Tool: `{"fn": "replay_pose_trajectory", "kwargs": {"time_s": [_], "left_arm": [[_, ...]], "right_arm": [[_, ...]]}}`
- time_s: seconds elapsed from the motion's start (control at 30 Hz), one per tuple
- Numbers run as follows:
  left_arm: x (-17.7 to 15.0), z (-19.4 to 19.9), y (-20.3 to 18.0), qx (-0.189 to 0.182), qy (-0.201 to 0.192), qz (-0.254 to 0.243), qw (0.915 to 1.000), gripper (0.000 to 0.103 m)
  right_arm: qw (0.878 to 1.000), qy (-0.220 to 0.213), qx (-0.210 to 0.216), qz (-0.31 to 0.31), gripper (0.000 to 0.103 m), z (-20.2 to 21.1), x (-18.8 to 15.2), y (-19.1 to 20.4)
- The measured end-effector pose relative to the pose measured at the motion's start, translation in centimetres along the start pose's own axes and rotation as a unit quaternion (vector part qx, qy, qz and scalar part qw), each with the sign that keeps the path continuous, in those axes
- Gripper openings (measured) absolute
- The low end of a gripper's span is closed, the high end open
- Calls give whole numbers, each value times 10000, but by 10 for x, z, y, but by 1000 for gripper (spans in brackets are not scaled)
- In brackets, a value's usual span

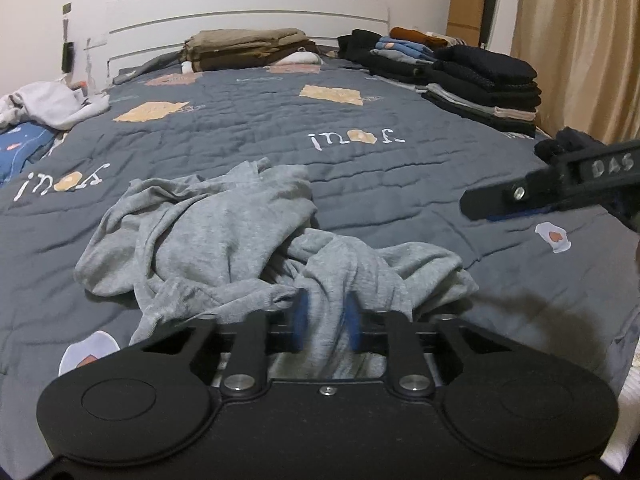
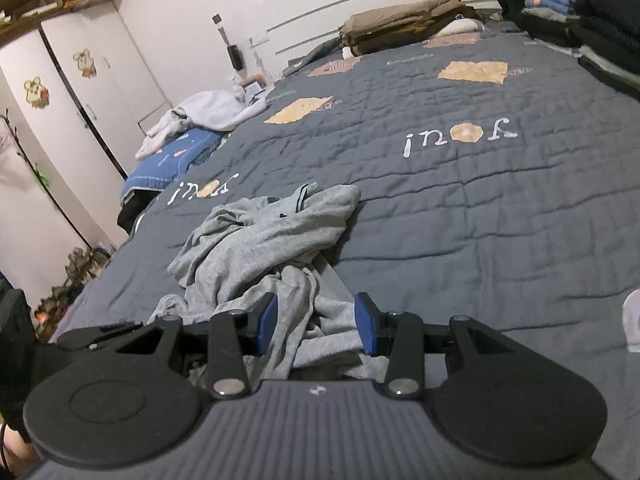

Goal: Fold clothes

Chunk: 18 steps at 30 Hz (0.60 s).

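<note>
Grey garment (image 1: pixel 224 236) (crumpled) pinched by left gripper (image 1: pixel 325 320); right gripper (image 2: pixel 316 322) unclenched; folded stacks (image 1: pixel 480 76) beyond.

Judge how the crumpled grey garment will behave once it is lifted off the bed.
The grey garment looks thin and deeply wrinkled, so it will probably hang limp. The left gripper pinches one fold, so the rest likely trails.

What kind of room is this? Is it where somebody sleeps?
Yes, most likely a bedroom. There is a big bed with a grey quilt and a white headboard, a white wardrobe, and stacks of folded clothes.
</note>
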<state>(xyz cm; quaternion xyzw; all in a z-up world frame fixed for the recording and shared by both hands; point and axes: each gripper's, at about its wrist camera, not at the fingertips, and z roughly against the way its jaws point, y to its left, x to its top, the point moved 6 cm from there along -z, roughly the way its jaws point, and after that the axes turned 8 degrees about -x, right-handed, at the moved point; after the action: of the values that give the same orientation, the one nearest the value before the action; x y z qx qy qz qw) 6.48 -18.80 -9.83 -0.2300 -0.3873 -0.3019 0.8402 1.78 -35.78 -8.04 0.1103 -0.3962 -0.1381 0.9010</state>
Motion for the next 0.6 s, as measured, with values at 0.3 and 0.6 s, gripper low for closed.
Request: {"fn": "replay_pose_trajectory", "kwargs": {"time_s": [0.3,0.6], "left_arm": [[12,31,12,180,-484,70,9986,3],[32,94,57,363,-1465,752,9857,0]], "right_arm": [[9997,211,-3,148,41,-26,-8,4],[9989,318,246,235,42,-30,-10,20]]}}
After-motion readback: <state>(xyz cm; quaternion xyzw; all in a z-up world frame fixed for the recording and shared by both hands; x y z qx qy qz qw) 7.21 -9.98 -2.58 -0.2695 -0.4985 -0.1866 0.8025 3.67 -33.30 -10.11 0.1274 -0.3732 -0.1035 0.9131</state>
